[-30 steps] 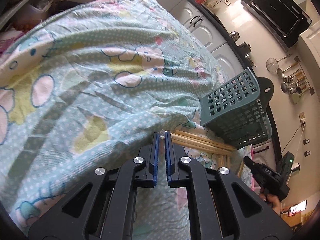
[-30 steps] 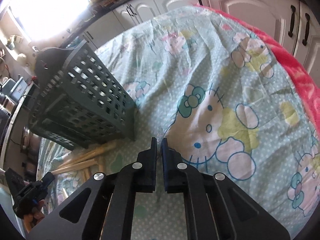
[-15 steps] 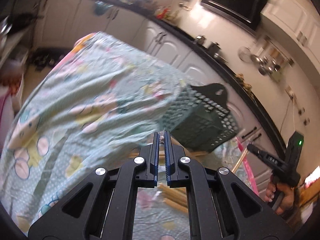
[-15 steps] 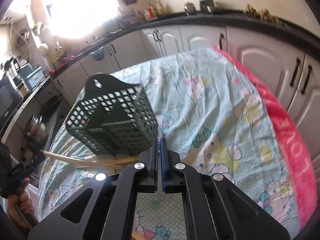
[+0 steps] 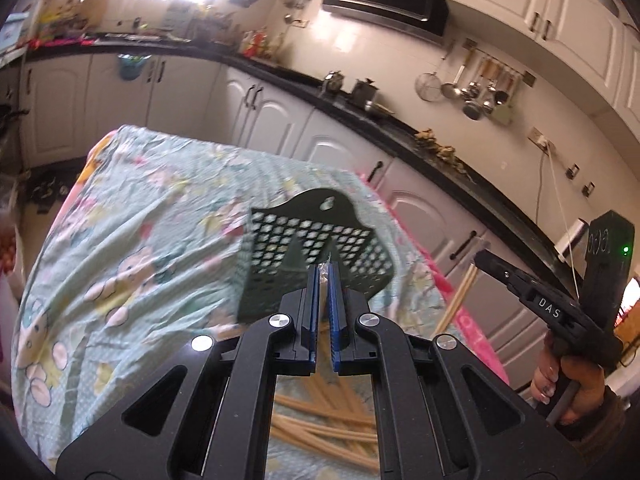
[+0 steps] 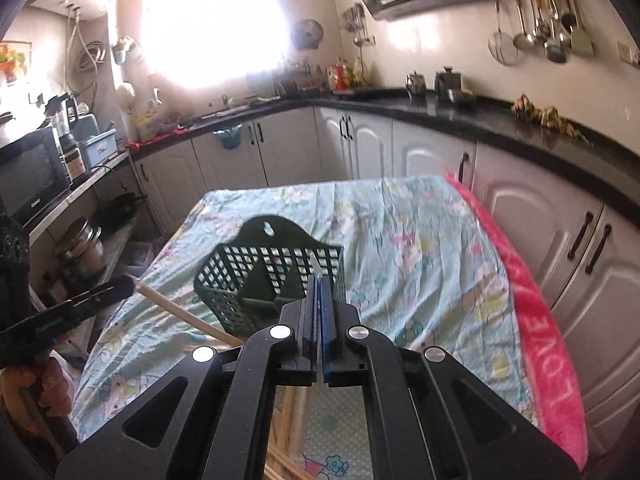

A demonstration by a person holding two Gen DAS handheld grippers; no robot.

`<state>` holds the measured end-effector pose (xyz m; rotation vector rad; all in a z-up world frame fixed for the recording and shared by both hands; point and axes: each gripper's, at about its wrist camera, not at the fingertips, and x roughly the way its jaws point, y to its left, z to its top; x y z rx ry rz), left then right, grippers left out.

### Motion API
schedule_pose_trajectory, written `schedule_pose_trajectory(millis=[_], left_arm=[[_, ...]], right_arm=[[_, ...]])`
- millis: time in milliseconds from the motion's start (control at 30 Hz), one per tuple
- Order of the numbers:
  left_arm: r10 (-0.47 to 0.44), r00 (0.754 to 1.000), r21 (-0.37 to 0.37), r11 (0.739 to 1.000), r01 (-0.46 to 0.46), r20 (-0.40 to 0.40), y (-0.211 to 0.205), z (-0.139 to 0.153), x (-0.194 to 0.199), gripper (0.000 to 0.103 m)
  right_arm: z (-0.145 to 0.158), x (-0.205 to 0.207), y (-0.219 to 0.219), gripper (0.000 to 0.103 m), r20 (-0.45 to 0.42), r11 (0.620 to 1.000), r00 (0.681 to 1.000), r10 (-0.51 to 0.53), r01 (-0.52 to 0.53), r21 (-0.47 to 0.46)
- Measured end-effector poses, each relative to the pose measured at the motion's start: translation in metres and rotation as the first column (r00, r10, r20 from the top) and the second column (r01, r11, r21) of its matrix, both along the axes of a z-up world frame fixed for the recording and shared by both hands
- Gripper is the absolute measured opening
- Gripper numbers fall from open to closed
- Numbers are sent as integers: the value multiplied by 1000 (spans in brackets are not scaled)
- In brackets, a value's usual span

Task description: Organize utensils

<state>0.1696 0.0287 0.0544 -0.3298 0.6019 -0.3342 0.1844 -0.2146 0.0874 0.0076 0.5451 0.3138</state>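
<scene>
A dark green lattice basket (image 5: 308, 252) stands on the table with the patterned teal cloth (image 5: 160, 220); it also shows in the right wrist view (image 6: 276, 276). Several wooden chopsticks (image 5: 320, 420) lie on the cloth below my left gripper (image 5: 323, 276). My left gripper is shut on one wooden chopstick (image 6: 188, 316), seen from the right wrist view slanting up beside the basket. My right gripper (image 6: 320, 284) is shut on another chopstick (image 5: 460, 296), which hangs down from it in the left wrist view. Both grippers are raised above the table in front of the basket.
White kitchen cabinets under a black counter (image 6: 480, 120) run behind and to the right of the table. A pink towel (image 6: 544, 360) lines the table's right edge. A microwave (image 6: 28, 172) and shelves stand on the left. Ladles hang on the wall (image 5: 476, 88).
Both grippers have lifted up and tilted back from just above the cloth, each with a chopstick in it. The basket now lies lower and farther ahead in both views.
</scene>
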Motion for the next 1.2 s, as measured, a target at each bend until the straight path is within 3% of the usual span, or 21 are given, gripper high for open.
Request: schedule_pose_trajectory(millis=[433, 733, 1200], left_arm=[[-82, 992, 23, 996, 81, 94, -36, 52, 0, 2], [-91, 983, 22, 996, 88, 161, -41, 90, 9, 2], [3, 963, 38, 999, -14, 268, -19, 146, 47, 2]], right_arm=[[49, -24, 16, 1, 115, 997, 991, 72, -72, -3], [88, -22, 26, 1, 190, 995, 977, 99, -101, 1], [130, 31, 34, 1, 285, 996, 955, 86, -91, 7]])
